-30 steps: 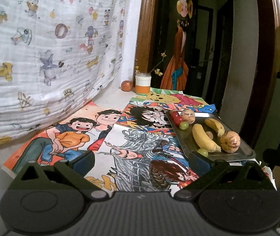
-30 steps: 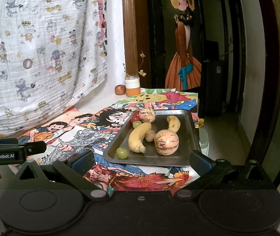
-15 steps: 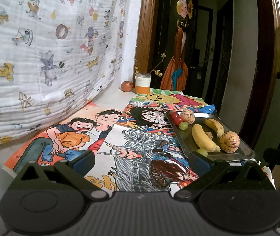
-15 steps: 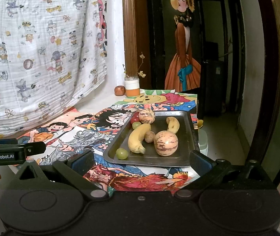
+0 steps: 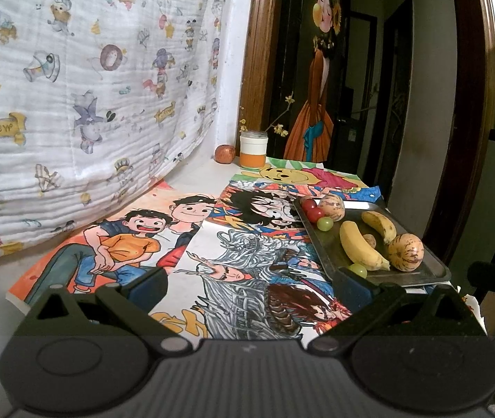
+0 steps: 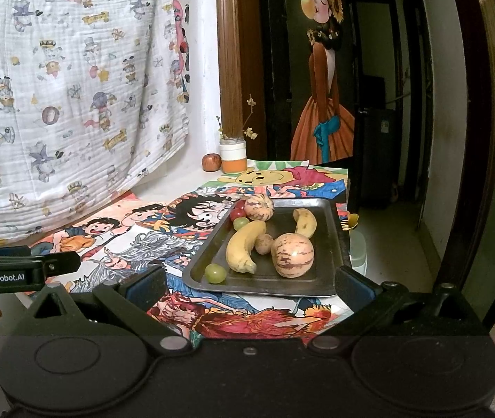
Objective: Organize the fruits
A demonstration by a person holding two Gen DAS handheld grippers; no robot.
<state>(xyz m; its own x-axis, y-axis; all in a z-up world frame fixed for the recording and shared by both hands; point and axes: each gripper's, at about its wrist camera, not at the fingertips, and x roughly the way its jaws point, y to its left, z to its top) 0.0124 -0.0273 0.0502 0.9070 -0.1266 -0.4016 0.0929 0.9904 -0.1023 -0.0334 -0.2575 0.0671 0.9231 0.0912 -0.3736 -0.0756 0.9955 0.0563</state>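
Biggest risk I can see: the round stuff rolling. The left gripper [image 5: 247,287] hovers over the posters [image 5: 233,261], jaws wide and empty, and the right gripper [image 6: 249,284] sits just short of the tray [image 6: 331,278], also wide open. A sloppy pinch on a grape [image 6: 215,273] could squirt it off the table edge. The fruit is all loose on the tray: bananas [image 6: 242,247], striped melons [image 6: 292,255], cherry tomatoes [image 6: 237,213].

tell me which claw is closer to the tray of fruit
Right. The right claw sits open directly in front of the tray, at its near edge; the left claw, also open, is off to the tray's left.
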